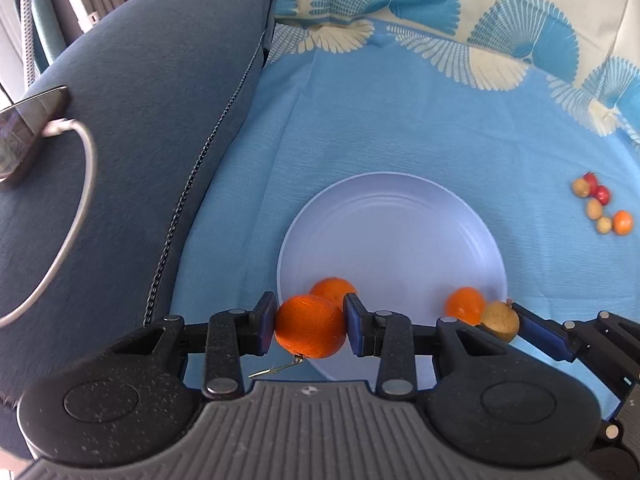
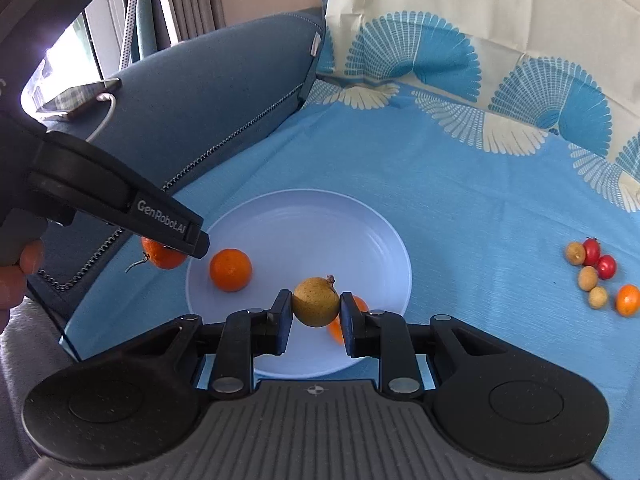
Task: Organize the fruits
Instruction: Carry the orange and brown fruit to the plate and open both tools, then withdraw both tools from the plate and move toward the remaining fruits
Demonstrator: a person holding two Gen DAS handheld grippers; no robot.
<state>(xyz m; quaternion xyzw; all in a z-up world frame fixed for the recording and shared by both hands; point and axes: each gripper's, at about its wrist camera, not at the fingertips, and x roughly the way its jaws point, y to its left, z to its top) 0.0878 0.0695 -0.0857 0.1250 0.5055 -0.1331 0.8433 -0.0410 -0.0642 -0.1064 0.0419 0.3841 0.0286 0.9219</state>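
My left gripper is shut on an orange mandarin with a stem, held over the left rim of a pale blue plate. In the right wrist view the mandarin shows under the left gripper, at the plate's left edge. My right gripper is shut on a brown longan, held above the near part of the plate. Two mandarins lie on the plate: one at the left, one partly hidden behind my right fingers. The longan also shows in the left wrist view.
A loose cluster of fruits lies on the blue cloth to the right: longans, two red fruits and a small mandarin. A dark blue cushion with a phone and cable stands at the left.
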